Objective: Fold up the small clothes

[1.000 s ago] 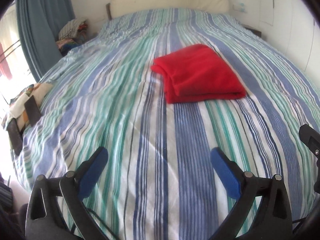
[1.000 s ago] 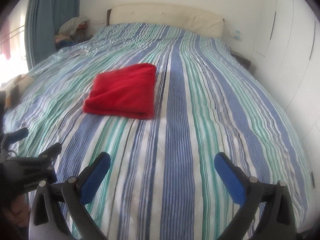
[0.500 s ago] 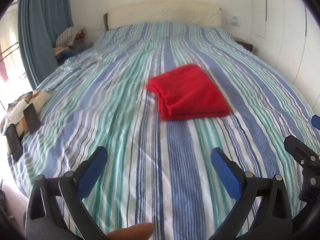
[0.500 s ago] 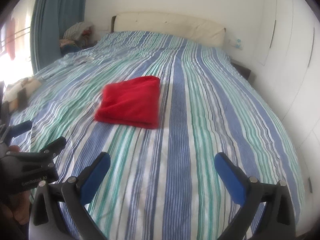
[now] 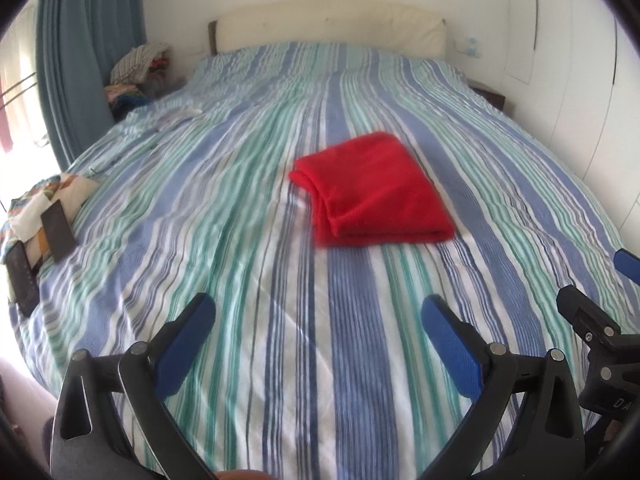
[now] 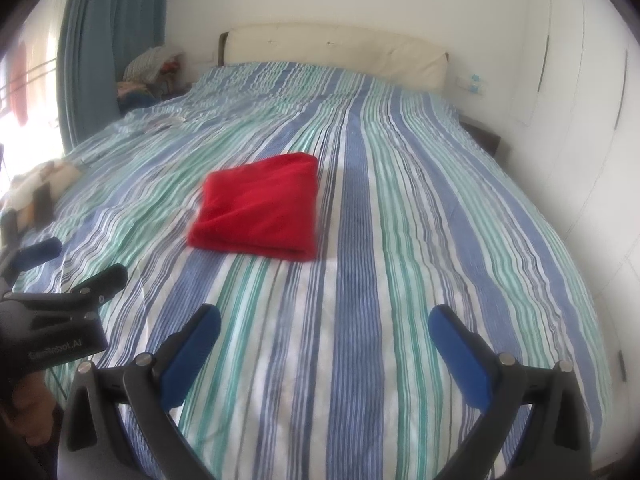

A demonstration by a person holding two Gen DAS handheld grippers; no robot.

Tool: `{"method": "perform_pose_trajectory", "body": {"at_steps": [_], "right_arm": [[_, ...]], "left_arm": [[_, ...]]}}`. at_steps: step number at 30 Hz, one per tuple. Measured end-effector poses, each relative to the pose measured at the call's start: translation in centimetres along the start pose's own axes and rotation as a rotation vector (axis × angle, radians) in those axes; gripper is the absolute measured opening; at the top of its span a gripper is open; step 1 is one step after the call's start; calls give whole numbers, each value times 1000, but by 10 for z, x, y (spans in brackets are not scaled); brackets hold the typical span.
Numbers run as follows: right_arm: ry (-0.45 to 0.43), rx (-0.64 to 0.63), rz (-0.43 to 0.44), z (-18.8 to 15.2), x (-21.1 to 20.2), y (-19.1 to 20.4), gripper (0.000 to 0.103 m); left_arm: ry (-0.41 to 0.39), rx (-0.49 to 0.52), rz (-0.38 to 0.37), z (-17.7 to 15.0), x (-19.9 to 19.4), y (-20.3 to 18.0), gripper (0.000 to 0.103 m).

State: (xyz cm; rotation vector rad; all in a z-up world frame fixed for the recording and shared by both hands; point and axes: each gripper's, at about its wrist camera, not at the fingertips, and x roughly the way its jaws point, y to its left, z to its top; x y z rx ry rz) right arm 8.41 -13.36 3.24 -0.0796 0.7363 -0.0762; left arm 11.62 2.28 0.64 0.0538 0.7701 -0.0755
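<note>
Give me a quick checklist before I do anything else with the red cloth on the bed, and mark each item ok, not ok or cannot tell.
1. Left gripper open and empty: ok.
2. Right gripper open and empty: ok.
3. Red cloth lying folded on the bedspread, touched by neither gripper: ok.
4. Fold edges lined up evenly: cannot tell, the picture is blurred.
5. Bedspread around the cloth free of other things: ok; the patterned fabric lies far off at the left edge.
6. Another small garment ready to fold: cannot tell; only a distant clothes pile shows beside the bed.
</note>
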Motion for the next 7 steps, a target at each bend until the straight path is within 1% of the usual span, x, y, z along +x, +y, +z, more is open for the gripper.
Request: {"method": "perform_pose_trajectory", "body": {"at_steps": [7], "right_arm": [[8,5,0,-1,4,-3,102]], "left_arm": [[-23,23,-9,0,-7,-8,103]]}}
